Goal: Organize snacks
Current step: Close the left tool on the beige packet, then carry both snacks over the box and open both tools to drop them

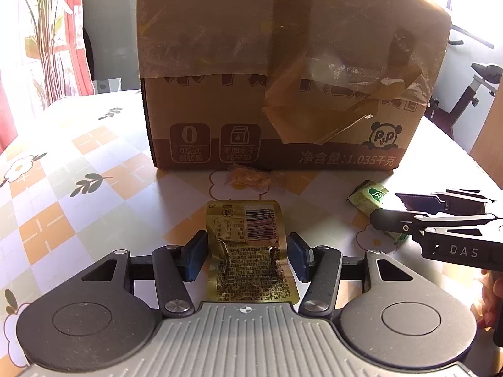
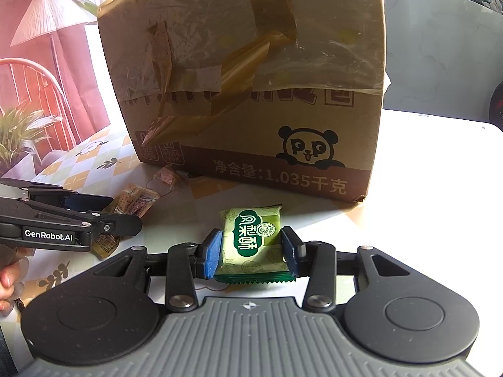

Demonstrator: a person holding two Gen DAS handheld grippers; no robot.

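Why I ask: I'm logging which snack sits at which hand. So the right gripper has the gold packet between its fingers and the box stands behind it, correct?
Not quite. The right wrist view shows the right gripper around the green packet; the gold packet is at the left gripper. The cardboard box does stand behind it.

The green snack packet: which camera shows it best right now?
The right wrist view: the green snack packet sits centred between the right gripper jaws, label fully readable. The left wrist view shows only part of it at the right edge, largely hidden behind that gripper.
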